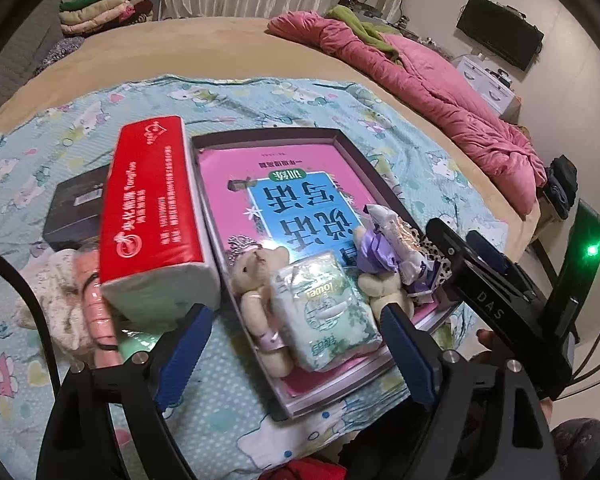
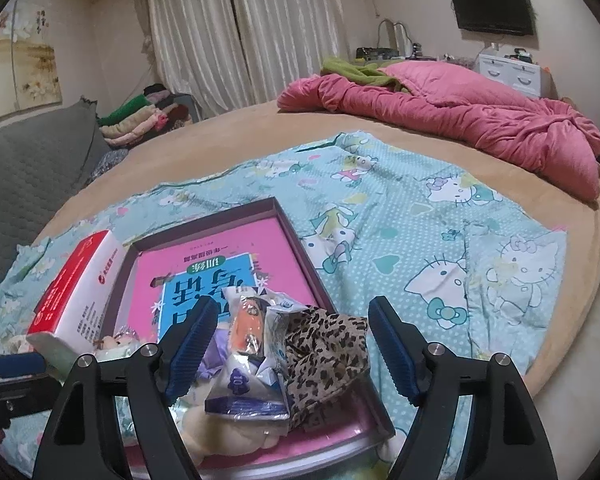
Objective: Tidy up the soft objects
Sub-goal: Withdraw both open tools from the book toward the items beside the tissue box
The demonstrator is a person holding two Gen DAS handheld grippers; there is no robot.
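A shallow box (image 1: 260, 133) (image 2: 204, 220) lies on the bed with a pink book (image 1: 300, 200) inside. On the book's near end sit a small teddy bear (image 1: 256, 268), a green tissue pack (image 1: 324, 312), a beige plush with purple cloth (image 1: 380, 284), a snack packet (image 1: 392, 232) (image 2: 252, 360) and a leopard-print cloth (image 2: 324, 352). A red tissue pack (image 1: 152, 208) (image 2: 76, 292) stands left of the box. My left gripper (image 1: 298, 356) is open, its pads either side of the green pack without touching. My right gripper (image 2: 292, 346) is open around the packet and leopard cloth.
A black box (image 1: 76, 208) and a pink-and-white soft heap (image 1: 60, 300) lie left of the red pack. A cartoon-cat sheet (image 2: 440, 220) covers the bed; a pink quilt (image 2: 480, 120) lies at the far right. Folded clothes (image 2: 136, 120) are stacked at the back.
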